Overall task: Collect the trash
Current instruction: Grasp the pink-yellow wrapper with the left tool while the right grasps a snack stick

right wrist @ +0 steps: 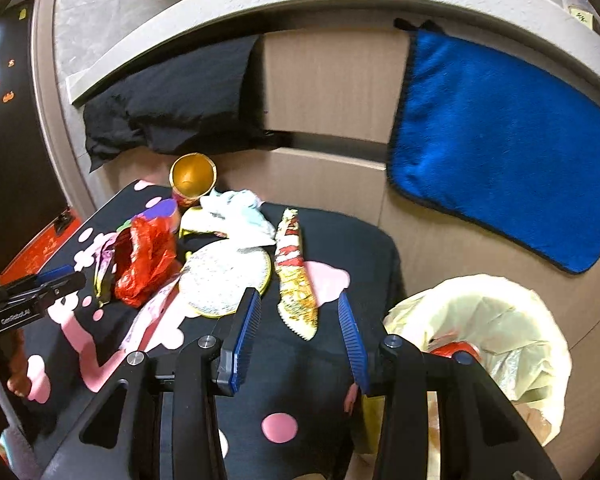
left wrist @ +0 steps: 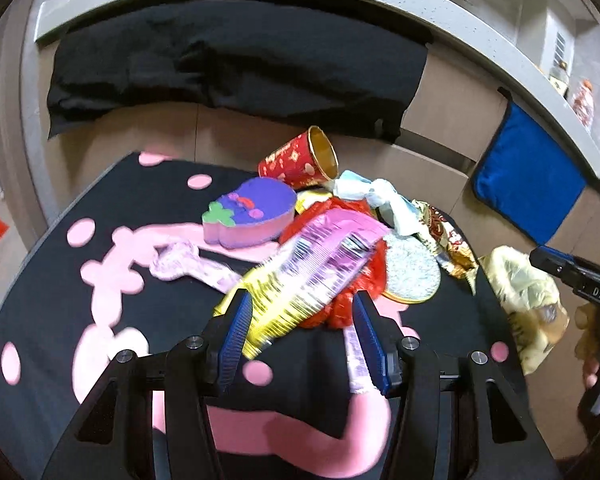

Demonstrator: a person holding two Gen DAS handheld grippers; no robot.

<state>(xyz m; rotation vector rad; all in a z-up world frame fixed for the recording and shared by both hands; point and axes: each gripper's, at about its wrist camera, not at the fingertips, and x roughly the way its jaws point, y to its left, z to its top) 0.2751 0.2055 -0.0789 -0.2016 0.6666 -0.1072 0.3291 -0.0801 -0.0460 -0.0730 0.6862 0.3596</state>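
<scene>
Trash lies in a heap on a black table with pink shapes (left wrist: 60, 280). In the left wrist view my left gripper (left wrist: 302, 306) is open, its jaws on either side of a pink and yellow snack wrapper (left wrist: 308, 272) that lies over a red plastic bag (left wrist: 336, 308). In the right wrist view my right gripper (right wrist: 298, 304) is open just in front of a gold and red snack wrapper (right wrist: 296, 276). A yellow-lined trash bag (right wrist: 496, 328) stands open at the table's right, with trash inside.
A red cup (left wrist: 300, 158) lies on its side at the back. Next to it are a purple strawberry-shaped box (left wrist: 248, 214), crumpled tissue (left wrist: 376, 196) and a round glittery lid (left wrist: 410, 274). Black cloth (left wrist: 228, 64) and a blue towel (right wrist: 500, 140) hang on the cabinet behind.
</scene>
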